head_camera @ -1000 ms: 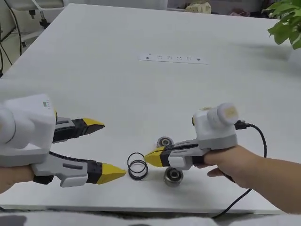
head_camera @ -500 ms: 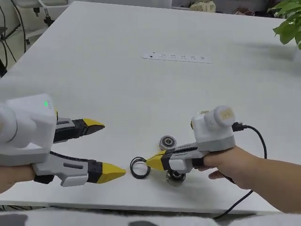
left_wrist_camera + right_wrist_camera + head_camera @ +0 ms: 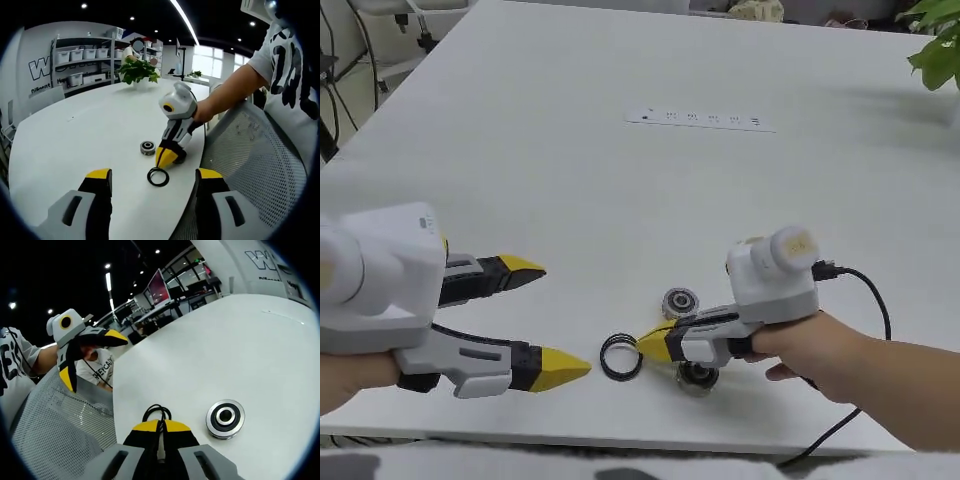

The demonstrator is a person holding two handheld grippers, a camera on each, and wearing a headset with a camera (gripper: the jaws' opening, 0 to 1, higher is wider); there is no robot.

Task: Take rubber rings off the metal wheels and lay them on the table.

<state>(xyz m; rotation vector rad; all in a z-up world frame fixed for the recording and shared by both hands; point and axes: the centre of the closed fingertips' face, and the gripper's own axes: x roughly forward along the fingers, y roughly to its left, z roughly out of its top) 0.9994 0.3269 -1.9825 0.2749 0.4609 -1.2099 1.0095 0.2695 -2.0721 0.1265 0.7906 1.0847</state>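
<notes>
Two black rubber rings lie overlapped flat on the white table near its front edge. My right gripper is shut, its yellow tips right beside the rings, which show as a black loop just past the tips. One metal wheel lies bare behind the tips; it is also beside the jaws. A second wheel is half hidden under the right gripper. My left gripper is open to the left of the rings, which lie ahead between its jaws.
A white power strip lies mid-table, and a potted plant stands at the far right corner. The right gripper's black cable trails off the front edge. A mesh chair stands close to the table's edge.
The right gripper has sunk a little toward the table and now covers part of the near wheel. The rings look more bunched together. The left gripper has stayed open and still.
</notes>
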